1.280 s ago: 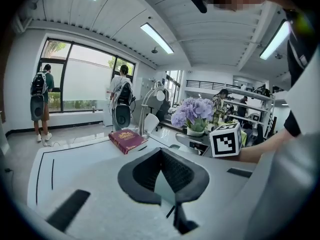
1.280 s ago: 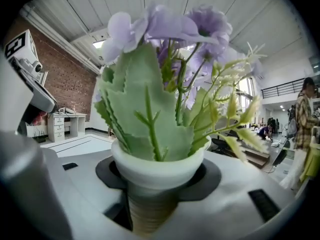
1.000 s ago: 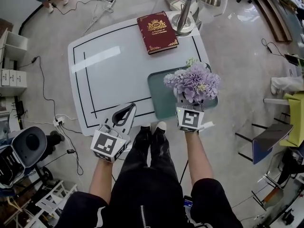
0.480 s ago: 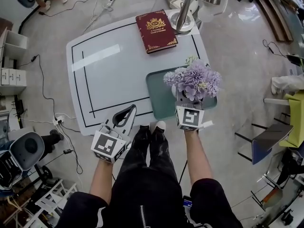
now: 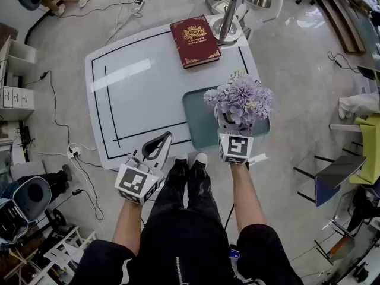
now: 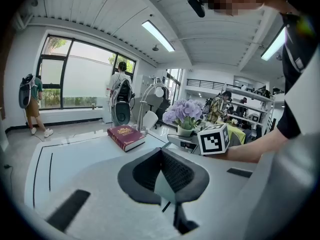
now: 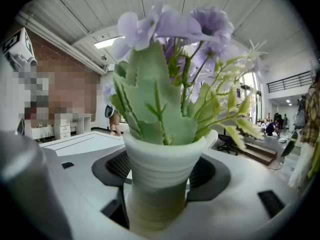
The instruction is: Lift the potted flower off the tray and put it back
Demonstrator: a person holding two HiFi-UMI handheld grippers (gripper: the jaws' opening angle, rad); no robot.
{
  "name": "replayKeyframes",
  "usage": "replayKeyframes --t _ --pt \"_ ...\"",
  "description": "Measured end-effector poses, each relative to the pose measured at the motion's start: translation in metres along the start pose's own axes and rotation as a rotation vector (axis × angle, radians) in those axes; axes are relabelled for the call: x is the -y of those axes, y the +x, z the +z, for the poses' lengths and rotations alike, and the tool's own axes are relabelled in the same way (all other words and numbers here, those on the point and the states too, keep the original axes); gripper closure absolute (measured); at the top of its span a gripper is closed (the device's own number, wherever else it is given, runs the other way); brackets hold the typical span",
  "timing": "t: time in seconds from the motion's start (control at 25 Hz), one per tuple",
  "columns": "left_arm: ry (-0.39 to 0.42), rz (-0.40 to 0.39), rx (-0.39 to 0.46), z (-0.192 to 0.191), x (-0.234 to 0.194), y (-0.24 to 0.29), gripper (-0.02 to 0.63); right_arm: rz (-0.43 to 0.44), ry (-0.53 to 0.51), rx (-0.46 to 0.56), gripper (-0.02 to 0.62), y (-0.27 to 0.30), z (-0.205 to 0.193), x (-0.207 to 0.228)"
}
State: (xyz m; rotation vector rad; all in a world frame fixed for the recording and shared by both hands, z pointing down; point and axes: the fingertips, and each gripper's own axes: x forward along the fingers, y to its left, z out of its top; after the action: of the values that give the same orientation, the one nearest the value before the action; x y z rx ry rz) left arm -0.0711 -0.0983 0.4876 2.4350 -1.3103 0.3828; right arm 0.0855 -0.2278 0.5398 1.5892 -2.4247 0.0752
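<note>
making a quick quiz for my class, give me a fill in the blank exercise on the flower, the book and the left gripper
The potted flower has ___ blooms.
The book has a ___ cover.
The left gripper holds ___.
Missing words: purple; red; nothing.

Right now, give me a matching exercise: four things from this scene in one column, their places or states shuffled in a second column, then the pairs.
1. book
2. potted flower
3. lamp
4. left tongs

A. at the table's far right corner
B. shut and empty at the table's near edge
C. between the right tongs' jaws, over the tray
D. lying closed near the table's far edge

Pairs: 1-D, 2-C, 3-A, 4-B.
The right tongs' jaws are opening, with the potted flower between them.
</note>
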Motion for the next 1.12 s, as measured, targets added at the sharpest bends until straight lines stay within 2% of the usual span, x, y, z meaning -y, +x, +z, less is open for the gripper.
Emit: replayKeyframes --t 0.32,0.68,1.12 --pt "0.005 -0.031 0.005 0.005 0.008 0.002 0.601 -0.024 -0.003 -0.010 0.301 -0.026 -0.002 -0.001" --pt "0.027 -0.120 0.056 0.022 0.031 0.019 0.601 -0.074 0.044 -0.013 0.302 -0.078 -0.001 -0.009" --pt "0.066 -0.245 0.121 0.055 0.076 0.034 0.601 -0.051 0.112 0.011 0.314 -0.146 0.066 -0.035"
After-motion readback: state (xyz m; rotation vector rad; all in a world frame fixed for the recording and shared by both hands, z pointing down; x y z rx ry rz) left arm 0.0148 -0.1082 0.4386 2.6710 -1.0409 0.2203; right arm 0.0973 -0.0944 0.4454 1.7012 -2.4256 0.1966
